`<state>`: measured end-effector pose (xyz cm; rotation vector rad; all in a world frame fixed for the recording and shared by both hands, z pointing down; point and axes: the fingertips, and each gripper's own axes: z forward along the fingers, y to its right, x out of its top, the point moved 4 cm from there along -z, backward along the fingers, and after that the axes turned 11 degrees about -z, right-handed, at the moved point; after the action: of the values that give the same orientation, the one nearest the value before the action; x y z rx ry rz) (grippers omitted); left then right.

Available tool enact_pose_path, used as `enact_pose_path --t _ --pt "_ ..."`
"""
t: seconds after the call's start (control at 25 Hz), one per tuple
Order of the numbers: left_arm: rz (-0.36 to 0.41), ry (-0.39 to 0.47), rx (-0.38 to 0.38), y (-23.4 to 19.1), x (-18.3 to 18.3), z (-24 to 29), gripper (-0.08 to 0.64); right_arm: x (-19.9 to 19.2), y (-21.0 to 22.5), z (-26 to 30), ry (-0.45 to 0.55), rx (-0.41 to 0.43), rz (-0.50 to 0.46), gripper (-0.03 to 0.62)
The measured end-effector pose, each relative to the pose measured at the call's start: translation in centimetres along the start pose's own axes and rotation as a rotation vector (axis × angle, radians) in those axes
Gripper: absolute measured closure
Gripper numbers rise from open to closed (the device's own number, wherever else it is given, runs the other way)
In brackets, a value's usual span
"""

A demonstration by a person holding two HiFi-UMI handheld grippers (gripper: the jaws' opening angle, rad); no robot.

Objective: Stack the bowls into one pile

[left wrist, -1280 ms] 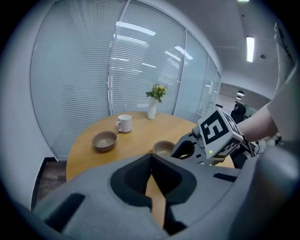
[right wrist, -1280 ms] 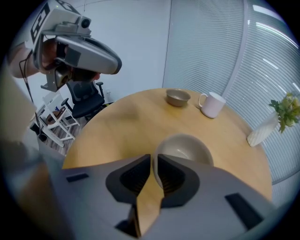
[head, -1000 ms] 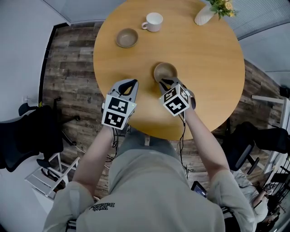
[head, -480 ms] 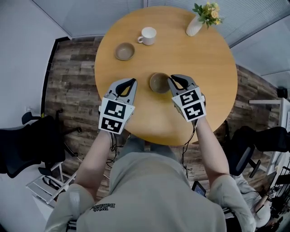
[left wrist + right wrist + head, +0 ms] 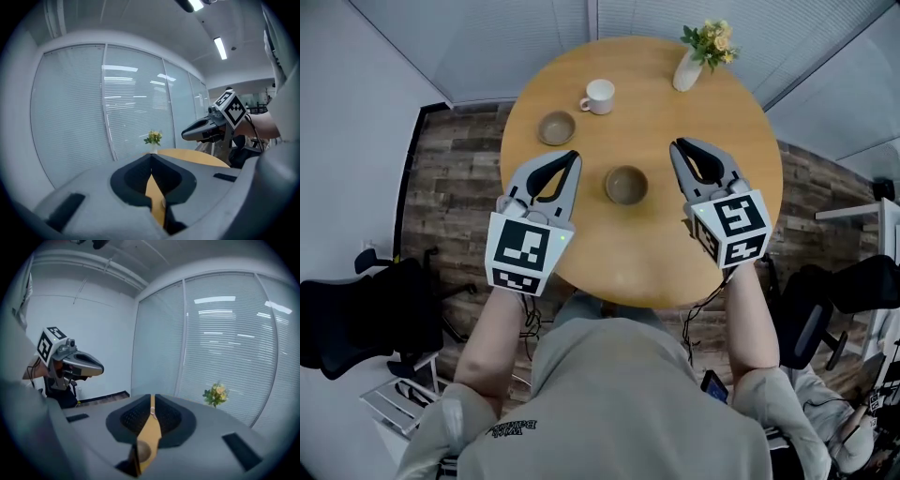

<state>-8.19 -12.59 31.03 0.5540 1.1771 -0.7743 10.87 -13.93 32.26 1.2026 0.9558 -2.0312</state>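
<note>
Two brown bowls rest apart on the round wooden table (image 5: 712, 225): one bowl (image 5: 626, 185) near the middle, a second bowl (image 5: 556, 127) at the far left. In the head view my left gripper (image 5: 572, 156) hovers left of the middle bowl, and my right gripper (image 5: 679, 146) hovers to its right. Both are raised off the table with nothing held. The jaws of each meet at the tips. In the left gripper view, my left gripper (image 5: 151, 157) points across the table, with the right gripper (image 5: 206, 129) in sight. The right gripper view shows my right gripper (image 5: 152, 397) and the left gripper (image 5: 77, 364).
A white mug (image 5: 599, 96) stands near the far bowl. A white vase with yellow flowers (image 5: 692, 62) stands at the table's far right edge. Black office chairs (image 5: 356, 314) flank the table on the wood floor. Glass walls with blinds (image 5: 131, 108) lie beyond.
My right gripper has drawn back from the middle bowl's rim and moved right and up. The left gripper has also risen. The bowl stays on the table.
</note>
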Motion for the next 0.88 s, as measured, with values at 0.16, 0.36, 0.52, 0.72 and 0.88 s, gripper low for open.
enact_pose_path --t 0.16,0.36,0.52,0.72,0.88 --pt "0.022 0.06 0.002 0.7 2.8 -1.0 0.54 2.6 1.6 -3.3 0.092 -0.047 0.022 0.558" --pt "0.048 0.127 -0.014 2.1 5.5 -2.2 0.54 4.9 2.6 -7.5 0.159 -0.095 0.004 0.558" --pt "0.068 0.187 -0.016 3.9 8.0 -3.3 0.54 6.0 2.8 -10.5 0.2 -0.118 0.016 0.56" --pt "0.094 0.23 -0.046 6.1 9.7 -4.0 0.54 6.2 1.8 -13.6 0.256 -0.139 0.075 0.56" --pt "0.098 0.236 -0.061 7.1 9.3 -4.4 0.54 5.7 0.8 -15.1 0.27 -0.136 0.108 0.56"
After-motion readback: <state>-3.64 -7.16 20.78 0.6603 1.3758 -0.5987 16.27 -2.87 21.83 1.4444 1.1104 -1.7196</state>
